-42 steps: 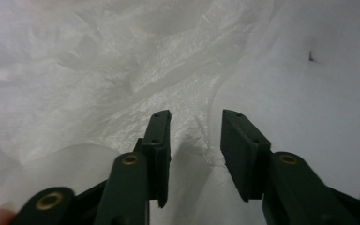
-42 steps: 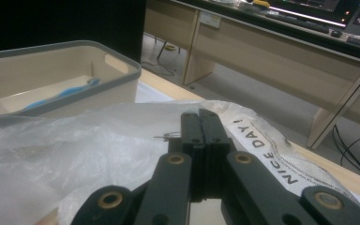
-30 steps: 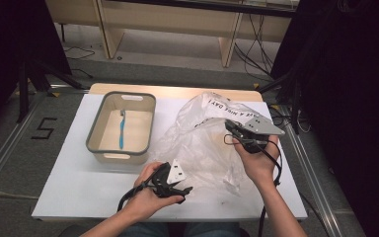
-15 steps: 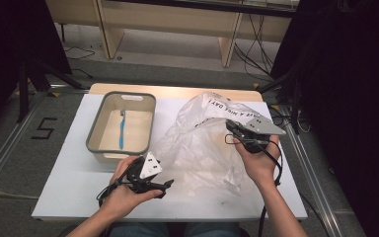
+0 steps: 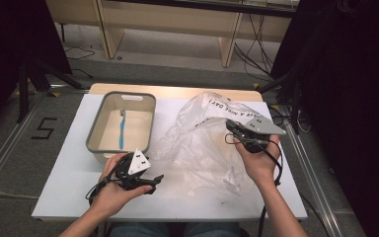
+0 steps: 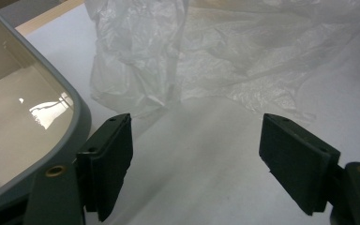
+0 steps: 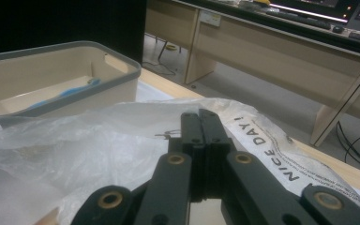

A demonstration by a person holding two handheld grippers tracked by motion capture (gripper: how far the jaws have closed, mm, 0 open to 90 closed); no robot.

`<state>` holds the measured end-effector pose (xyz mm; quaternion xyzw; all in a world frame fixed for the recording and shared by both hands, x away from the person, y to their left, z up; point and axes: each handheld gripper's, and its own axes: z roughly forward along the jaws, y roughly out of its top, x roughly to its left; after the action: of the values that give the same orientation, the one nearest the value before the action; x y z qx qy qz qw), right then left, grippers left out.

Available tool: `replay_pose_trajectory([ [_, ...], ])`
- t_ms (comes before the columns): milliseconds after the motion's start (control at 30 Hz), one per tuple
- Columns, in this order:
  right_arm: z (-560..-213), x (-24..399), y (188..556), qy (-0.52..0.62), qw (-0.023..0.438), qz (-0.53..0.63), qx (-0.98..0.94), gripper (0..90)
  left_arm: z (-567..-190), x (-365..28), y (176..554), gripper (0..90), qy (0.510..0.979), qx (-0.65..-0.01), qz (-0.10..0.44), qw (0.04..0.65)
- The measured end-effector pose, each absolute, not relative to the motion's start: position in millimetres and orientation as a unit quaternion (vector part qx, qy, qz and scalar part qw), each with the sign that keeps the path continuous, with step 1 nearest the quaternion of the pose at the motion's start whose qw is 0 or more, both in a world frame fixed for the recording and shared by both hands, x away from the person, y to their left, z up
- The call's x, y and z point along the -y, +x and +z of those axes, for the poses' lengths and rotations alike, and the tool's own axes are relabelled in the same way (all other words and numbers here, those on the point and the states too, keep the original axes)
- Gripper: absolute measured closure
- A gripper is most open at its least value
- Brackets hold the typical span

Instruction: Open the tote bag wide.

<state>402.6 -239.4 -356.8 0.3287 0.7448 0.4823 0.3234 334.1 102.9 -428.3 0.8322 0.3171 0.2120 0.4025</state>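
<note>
Since a second ago our left gripper [image 5: 150, 178] has slid left toward the tub [image 5: 94, 143], jaws wide and empty — our right gripper [image 5: 233, 127] stays clenched on the bag [image 5: 202, 143], which is spread over the bench [image 5: 64, 192]. We judge the left should pinch one loose edge, not a bunch.

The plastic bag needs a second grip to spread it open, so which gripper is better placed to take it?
Left. The left gripper is open and free beside the plastic bag, while the right gripper is shut on its film.
</note>
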Motion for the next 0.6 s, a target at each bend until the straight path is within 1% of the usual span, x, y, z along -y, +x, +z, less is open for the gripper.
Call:
replay_pose_trajectory([
  [600, -356.8, 240.0, 402.9, 0.330, 0.323, 0.484, -0.744, 90.0, -425.4, -119.4, 338.6, 25.0, 0.818, -0.341, 0.222, 0.405],
])
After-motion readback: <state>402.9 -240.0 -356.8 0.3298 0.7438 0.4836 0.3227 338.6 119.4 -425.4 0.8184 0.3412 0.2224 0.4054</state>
